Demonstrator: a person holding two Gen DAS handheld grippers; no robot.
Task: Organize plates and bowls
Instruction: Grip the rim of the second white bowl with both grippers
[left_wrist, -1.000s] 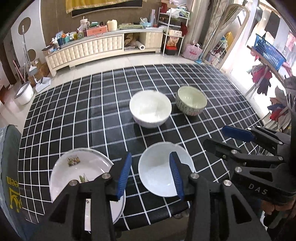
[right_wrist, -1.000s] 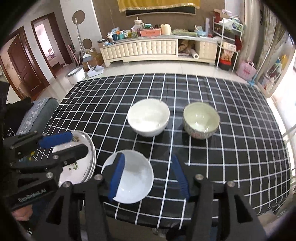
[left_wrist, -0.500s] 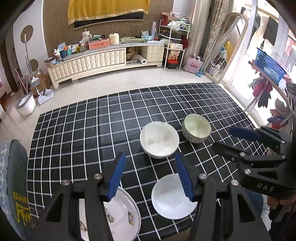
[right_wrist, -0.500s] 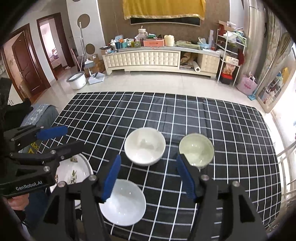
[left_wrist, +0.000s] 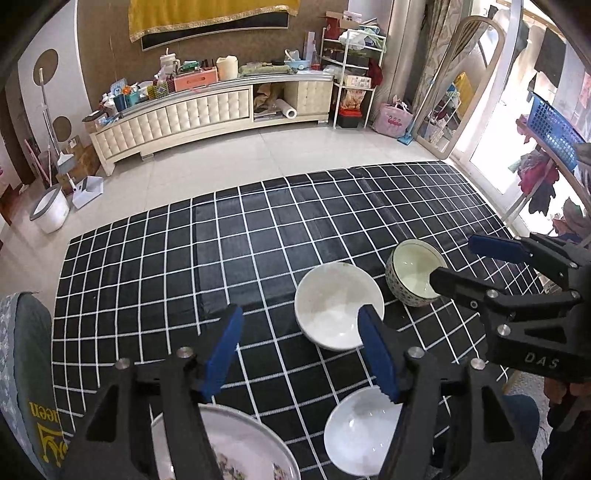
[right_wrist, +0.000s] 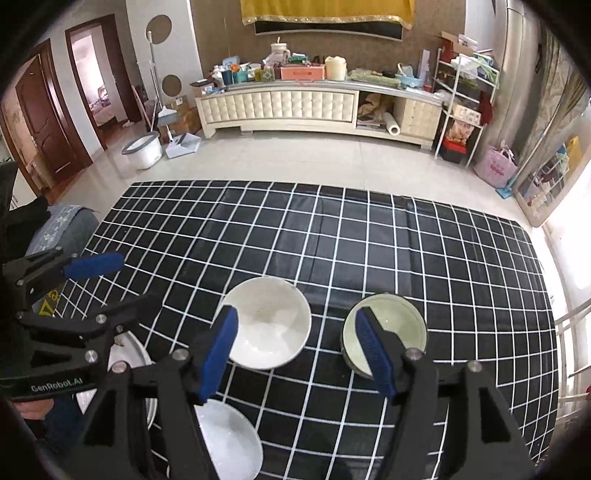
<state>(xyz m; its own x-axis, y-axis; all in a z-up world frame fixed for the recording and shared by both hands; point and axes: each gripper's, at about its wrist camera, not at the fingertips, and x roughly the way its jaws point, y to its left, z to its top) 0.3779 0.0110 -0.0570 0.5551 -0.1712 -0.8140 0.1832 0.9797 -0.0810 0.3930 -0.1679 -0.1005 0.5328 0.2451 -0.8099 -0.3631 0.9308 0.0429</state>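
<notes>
While both tools hang above the near edge of the desk (left_wrist: 258, 240), neither grips anything: the left tool (left_wrist: 301, 349) has its jaws spread wide with nothing between them, as does the right tool (right_wrist: 297, 350). 3 bowls sit on the black checked cloth. The large white bowl (left_wrist: 338, 306) stands near the middle, with the green-glazed patterned bowl (left_wrist: 415, 271) just beside it to the right, apart. The small white bowl (left_wrist: 360, 432) lies at the near edge. The floral plate (left_wrist: 251, 454) rests at the near left edge, partly hidden by the left tool.
</notes>
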